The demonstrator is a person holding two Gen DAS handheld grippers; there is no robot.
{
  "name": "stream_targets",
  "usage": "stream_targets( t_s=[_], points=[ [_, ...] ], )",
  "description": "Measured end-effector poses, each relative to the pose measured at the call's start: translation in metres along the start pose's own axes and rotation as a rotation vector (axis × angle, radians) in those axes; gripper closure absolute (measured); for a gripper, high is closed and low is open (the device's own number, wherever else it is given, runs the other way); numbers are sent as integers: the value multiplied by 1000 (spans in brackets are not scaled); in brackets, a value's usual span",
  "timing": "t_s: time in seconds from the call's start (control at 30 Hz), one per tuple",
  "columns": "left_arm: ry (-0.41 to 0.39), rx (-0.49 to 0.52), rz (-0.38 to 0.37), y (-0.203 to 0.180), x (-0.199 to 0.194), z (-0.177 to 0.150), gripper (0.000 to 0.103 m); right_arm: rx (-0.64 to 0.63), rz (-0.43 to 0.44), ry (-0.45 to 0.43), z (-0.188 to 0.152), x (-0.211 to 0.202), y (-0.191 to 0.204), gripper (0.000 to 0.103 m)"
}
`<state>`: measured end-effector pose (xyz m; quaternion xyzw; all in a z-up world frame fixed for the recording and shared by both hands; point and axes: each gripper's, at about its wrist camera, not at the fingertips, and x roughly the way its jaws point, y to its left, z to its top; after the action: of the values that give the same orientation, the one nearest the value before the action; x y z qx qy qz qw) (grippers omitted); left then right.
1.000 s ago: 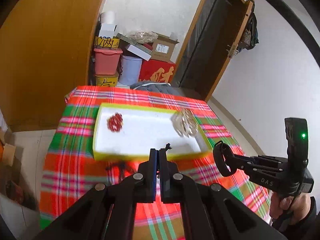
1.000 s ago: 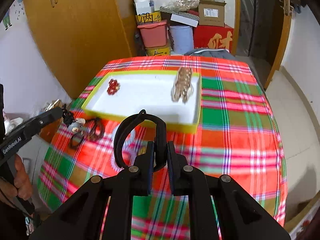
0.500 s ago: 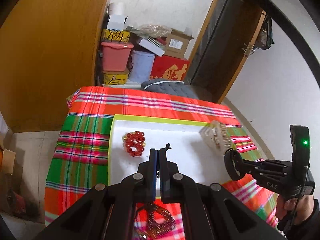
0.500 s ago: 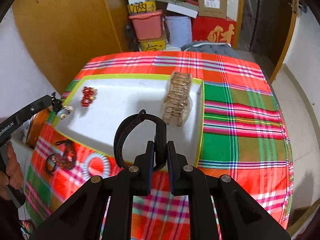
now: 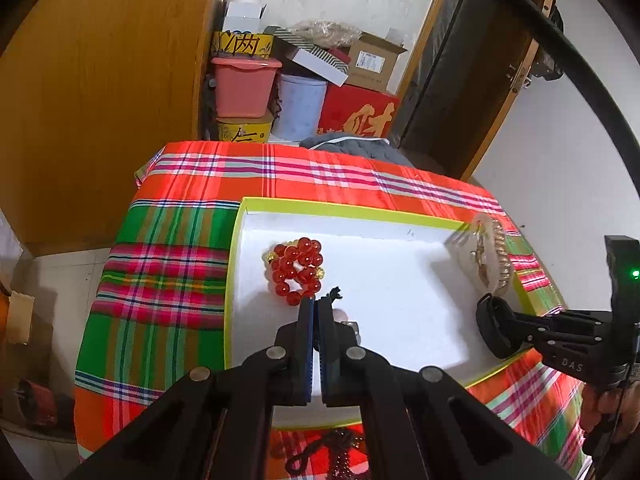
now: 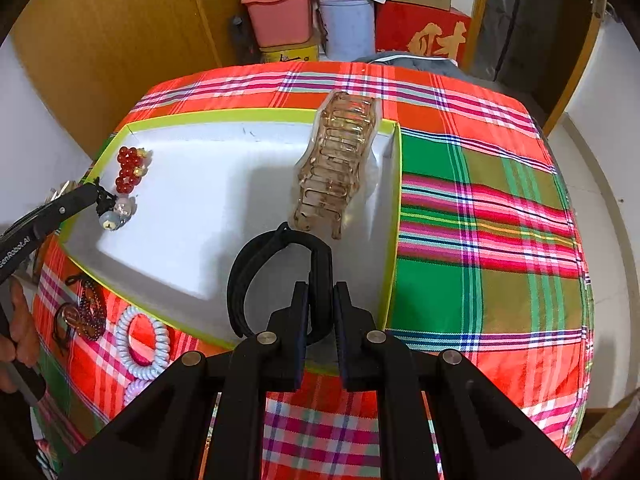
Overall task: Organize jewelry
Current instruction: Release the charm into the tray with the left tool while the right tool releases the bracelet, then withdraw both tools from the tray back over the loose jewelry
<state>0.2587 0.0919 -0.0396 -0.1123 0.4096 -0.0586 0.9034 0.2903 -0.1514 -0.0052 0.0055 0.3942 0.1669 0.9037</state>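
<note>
A white tray with a yellow-green rim lies on the plaid cloth. In it are a red bead bracelet at the left and an amber hair claw at the right. My left gripper is shut on a black-cord charm with pale beads, which hangs just over the tray floor beside the red bracelet. My right gripper is shut on a black hair band above the tray's near right part, close to the claw.
On the cloth in front of the tray lie a white spiral hair tie and a dark bead necklace. Behind the table stand a pink bin, a red box and a wooden cabinet.
Both grippers have moved forward and down from over the cloth to over the tray, carrying the charm and the black band with them. Both grips are unchanged.
</note>
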Motion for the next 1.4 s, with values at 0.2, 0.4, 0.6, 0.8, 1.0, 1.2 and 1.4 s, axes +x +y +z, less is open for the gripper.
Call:
stream_targets(
  t_s=[0.2, 0.4, 0.6, 0.8, 1.0, 1.2, 1.4],
  points=[
    [-4, -4, 33, 1, -1, 0, 101, 12, 13, -25, 1, -8, -1, 80],
    [-30, -6, 31, -1, -16, 4, 90, 17, 45, -86, -6, -28, 3, 65],
    [-65, -26, 15, -2, -45, -2, 80, 36, 78, -139, -22, -54, 5, 65],
    [-87, -14, 16, -13, -81, -27, 80, 54, 99, -173, -47, -78, 5, 65],
    [-99, -36, 28, -17, -116, -55, 80, 73, 133, -189, -77, -101, 6, 65],
    [-90, -43, 37, -19, -140, -85, 80, 68, 177, -195, -111, -120, 11, 65],
    [-75, -55, 32, -19, -159, -111, 80, 65, 192, -177, -138, -127, 17, 65]
  ],
)
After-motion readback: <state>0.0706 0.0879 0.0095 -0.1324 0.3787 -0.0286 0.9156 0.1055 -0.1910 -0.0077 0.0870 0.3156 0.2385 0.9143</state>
